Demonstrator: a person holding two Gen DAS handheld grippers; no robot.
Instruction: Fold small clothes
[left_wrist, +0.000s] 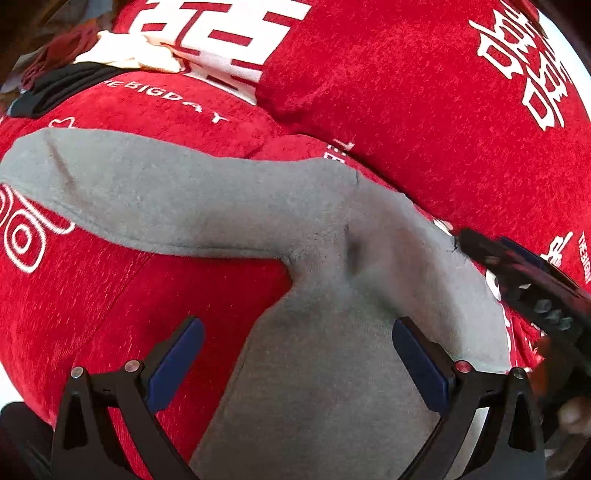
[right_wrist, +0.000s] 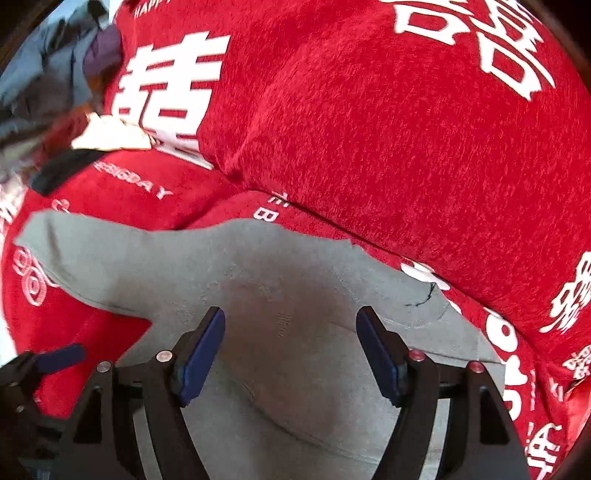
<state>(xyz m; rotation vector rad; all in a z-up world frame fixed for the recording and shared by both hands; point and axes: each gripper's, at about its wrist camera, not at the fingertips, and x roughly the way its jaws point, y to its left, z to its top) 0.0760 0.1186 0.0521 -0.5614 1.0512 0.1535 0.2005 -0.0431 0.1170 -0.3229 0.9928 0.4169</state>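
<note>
grey garment (left_wrist: 229, 199): lies spread on red printed cover (left_wrist: 406, 110), one long limb running far-left | right gripper (right_wrist: 290, 350): jaws wide, nothing held, over the garment's middle | left gripper (left_wrist: 297, 363): jaws wide, empty, over the near part | step: we judge a fold just laid; we smooth creases, then pinch edges squarely.

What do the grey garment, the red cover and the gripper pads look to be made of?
Grey garment: soft matte knit, probably cotton jersey; it creases limply and shows stitched seams.
Red cover: plush, chenille-like fabric, judging by its streaky nap; the white lettering looks printed or woven in.
Pads: smooth matte blue, likely rubber or soft plastic, on black hard-plastic fingers.
</note>
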